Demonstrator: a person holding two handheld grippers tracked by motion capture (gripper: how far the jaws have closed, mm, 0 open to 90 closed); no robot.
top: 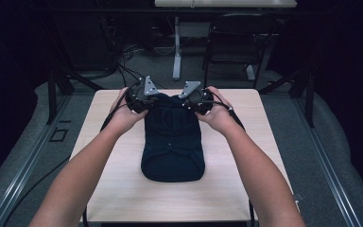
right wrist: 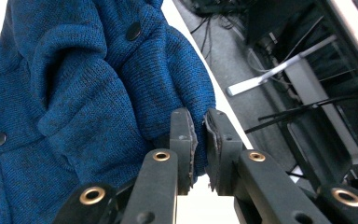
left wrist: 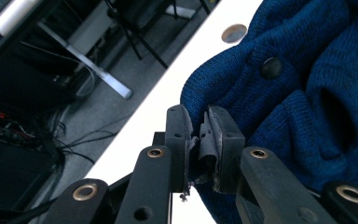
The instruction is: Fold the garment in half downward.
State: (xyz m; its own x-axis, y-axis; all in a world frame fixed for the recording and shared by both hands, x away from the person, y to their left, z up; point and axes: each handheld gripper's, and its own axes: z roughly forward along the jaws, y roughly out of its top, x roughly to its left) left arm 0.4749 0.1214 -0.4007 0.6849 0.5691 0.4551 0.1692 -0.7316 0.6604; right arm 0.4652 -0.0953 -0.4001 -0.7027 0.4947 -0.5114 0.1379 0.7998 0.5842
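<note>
your dark blue knitted garment [top: 172, 142] lies flat at the middle of the pale wooden bench [top: 123, 189], its long axis running from 6 o'clock to 12 o'clock in the high view. you hold both grippers at its far edge. the left gripper [top: 139, 100] sits at the garment's 11 o'clock corner, the right gripper [top: 199, 101] at its 1 o'clock corner. in the left gripper view, the left gripper [left wrist: 200, 135] is nearly closed, with a fold of the knit's edge [left wrist: 200, 100] pinched between its worn pads. a dark button [left wrist: 271, 67] sits at 1 o'clock from it. in the right gripper view, the right gripper [right wrist: 199, 140] is also clamped on the knit's edge [right wrist: 186, 93], the cloth spreading toward 10 o'clock.
</note>
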